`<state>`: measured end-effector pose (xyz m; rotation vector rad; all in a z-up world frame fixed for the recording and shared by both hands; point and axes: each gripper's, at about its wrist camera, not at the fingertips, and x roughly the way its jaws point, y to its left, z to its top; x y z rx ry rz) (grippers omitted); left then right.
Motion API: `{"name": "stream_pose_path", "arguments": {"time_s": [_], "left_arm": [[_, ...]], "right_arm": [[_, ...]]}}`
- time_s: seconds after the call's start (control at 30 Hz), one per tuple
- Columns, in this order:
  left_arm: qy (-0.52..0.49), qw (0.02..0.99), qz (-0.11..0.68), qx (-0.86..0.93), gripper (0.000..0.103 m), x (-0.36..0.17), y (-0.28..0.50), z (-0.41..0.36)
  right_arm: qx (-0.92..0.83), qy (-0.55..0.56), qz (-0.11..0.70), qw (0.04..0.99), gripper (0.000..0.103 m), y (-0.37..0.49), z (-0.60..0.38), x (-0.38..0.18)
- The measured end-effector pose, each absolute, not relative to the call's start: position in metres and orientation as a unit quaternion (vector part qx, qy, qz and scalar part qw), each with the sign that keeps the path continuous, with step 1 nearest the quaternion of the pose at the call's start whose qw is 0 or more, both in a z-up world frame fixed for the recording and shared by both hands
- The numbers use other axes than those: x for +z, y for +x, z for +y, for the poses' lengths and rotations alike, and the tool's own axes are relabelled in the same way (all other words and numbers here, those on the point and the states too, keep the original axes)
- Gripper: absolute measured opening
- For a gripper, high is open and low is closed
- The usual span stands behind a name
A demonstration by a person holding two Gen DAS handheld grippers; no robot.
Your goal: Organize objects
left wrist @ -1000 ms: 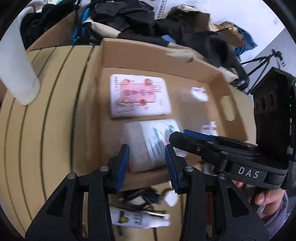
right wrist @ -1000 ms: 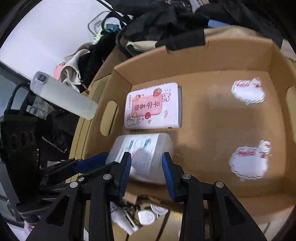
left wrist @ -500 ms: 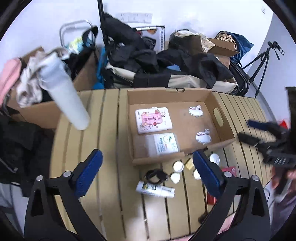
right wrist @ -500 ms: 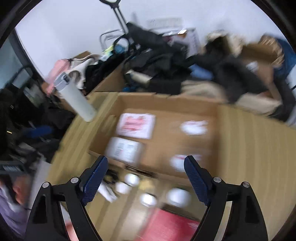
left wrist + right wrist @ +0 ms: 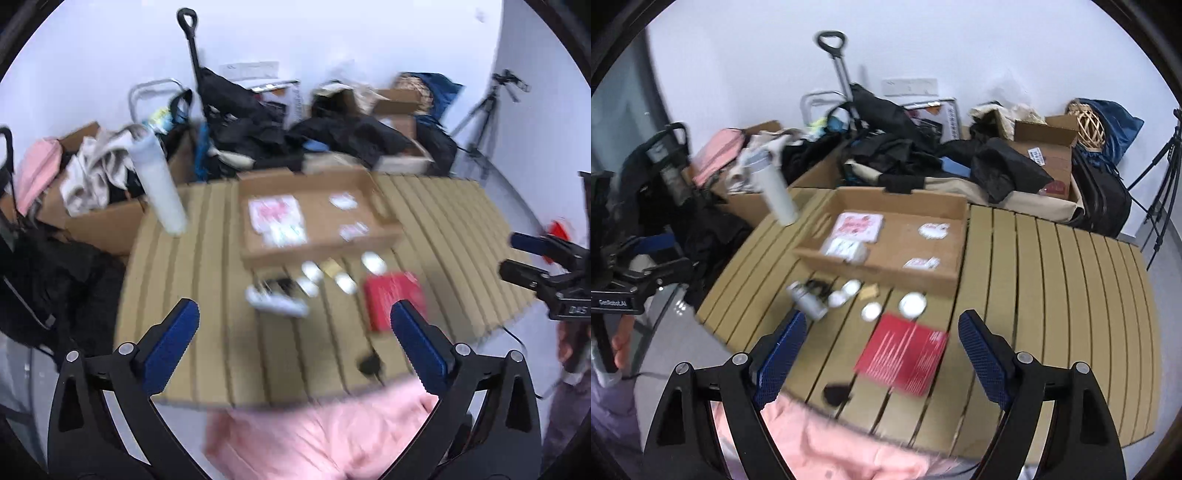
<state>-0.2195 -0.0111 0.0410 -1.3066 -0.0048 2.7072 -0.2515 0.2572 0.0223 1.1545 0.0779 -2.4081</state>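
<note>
Both grippers have pulled up and back from the cardboard box (image 5: pixel 886 236) since a second ago, when each hung close over the white packet inside it; the whole slatted table (image 5: pixel 1052 295) now shows. The left gripper (image 5: pixel 295 332) has just been opening and stands spread wide with nothing between its blue pads (image 5: pixel 170 343). The right gripper (image 5: pixel 882 354) has also opened lately and is spread, empty too.

Inside the box, the pink strawberry-print packet (image 5: pixel 858 225) lies against the far left, with the white packet (image 5: pixel 846 248) just in front of it; two white stickers (image 5: pixel 933 229) mark the box floor to their right. In front of the box, on the table, lie a white tube (image 5: pixel 807 301) beside a black cable, several small white round lids (image 5: pixel 912 303) and a small tan piece (image 5: pixel 868 291). Nearer than these rests a red booklet (image 5: pixel 905 356), and a small black object (image 5: pixel 836 393) sits near the table's front edge. Left of the box, a tall white bottle (image 5: pixel 775 188) stands at the table's far corner. Pink cloth (image 5: pixel 321 432) fills the foreground below the table edge.
</note>
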Motion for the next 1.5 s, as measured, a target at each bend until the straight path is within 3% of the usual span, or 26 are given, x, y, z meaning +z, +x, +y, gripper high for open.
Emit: {"name": "stream_pose_path", "arguments": {"time_s": [0.13,0.27,0.4,0.57,0.67,0.8,0.97,1.03,1.2,1.5], "left_arm": [[-0.415,0.129,-0.030,0.900,0.103,0.022,-0.139,-0.001],[-0.426,0.130,-0.029,0.895,0.103,-0.002,-0.101,0.007],[-0.455,0.119,-0.021,0.882,0.103,-0.020,-0.107,0.011],[-0.454,0.142,-0.073,0.876,0.103,-0.037,-0.123,0.009],[-0.458,0.149,-0.055,0.875,0.099,-0.062,-0.140,0.026],[-0.484,0.144,-0.001,0.863,0.068,-0.115,-0.181,0.062],[-0.502,0.148,0.013,0.852,0.063,-0.161,-0.221,0.089],[-0.514,0.157,0.013,0.843,0.026,-0.175,-0.232,0.097],[-0.506,0.182,0.031,0.842,0.025,-0.178,-0.230,0.098],[-0.469,0.131,-0.130,0.864,0.024,-0.142,-0.243,-0.017]], "right_arm": [[-0.872,0.412,0.029,0.264,0.087,-0.177,0.266,0.005],[-0.864,0.413,-0.010,0.288,0.087,-0.129,0.277,-0.016],[-0.859,0.439,0.014,0.263,0.087,-0.120,0.276,-0.034],[-0.865,0.440,0.004,0.242,0.087,-0.128,0.285,-0.038],[-0.866,0.446,-0.001,0.227,0.087,-0.133,0.292,-0.043],[-0.860,0.465,-0.007,0.211,0.087,-0.146,0.298,-0.060],[-0.856,0.479,-0.007,0.196,0.087,-0.162,0.299,-0.078],[-0.856,0.479,-0.005,0.196,0.087,-0.169,0.299,-0.081],[-0.857,0.472,-0.007,0.205,0.087,-0.191,0.292,-0.085],[-0.831,0.478,0.022,0.283,0.087,-0.285,0.212,-0.109]]}}
